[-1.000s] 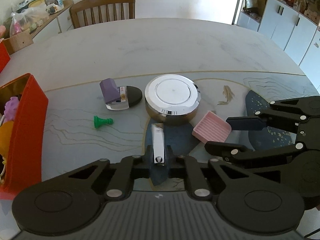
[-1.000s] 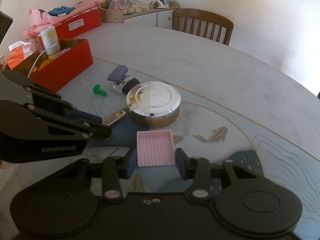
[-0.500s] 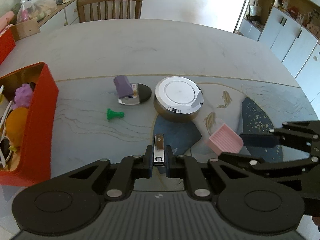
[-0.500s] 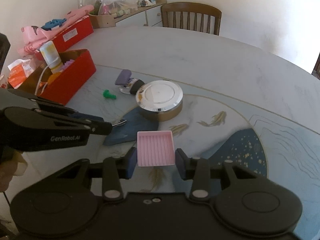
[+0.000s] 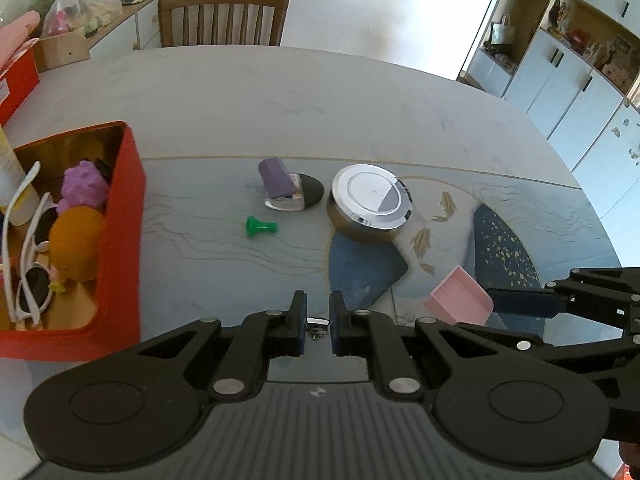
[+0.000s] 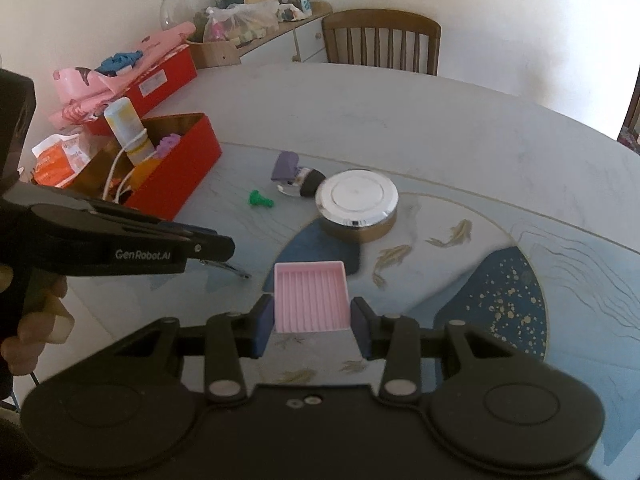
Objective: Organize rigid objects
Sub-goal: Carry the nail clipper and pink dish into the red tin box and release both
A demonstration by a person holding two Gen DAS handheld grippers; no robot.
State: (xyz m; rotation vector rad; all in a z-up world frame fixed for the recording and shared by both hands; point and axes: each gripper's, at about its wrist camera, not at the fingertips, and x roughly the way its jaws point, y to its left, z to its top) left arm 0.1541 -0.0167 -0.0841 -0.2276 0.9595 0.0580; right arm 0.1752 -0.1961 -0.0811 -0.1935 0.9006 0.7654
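Observation:
My left gripper (image 5: 318,305) is shut on a small metal nail clipper (image 5: 318,323), of which only the end shows between the pads. In the right wrist view the clipper (image 6: 226,267) hangs under the left gripper (image 6: 222,245), clear of the table. My right gripper (image 6: 312,309) is shut on a pink ridged tray (image 6: 309,298), held level above the table. The same pink tray (image 5: 458,301) appears at the right of the left wrist view. On the table lie a round silver tin (image 5: 370,204), a purple and black item (image 5: 288,190) and a green pawn (image 5: 260,227).
A red box (image 5: 124,216) holding sunglasses, a bottle and soft toys stands at the left table edge. A second red box (image 6: 160,80) with pink cloth lies behind it. A wooden chair (image 5: 222,18) and a cluttered sideboard (image 6: 256,28) stand beyond the table (image 5: 300,92).
Both grippers have lifted and drawn back from the tin, carrying the clipper and the pink tray off the table. The red box has come further into view at the left.

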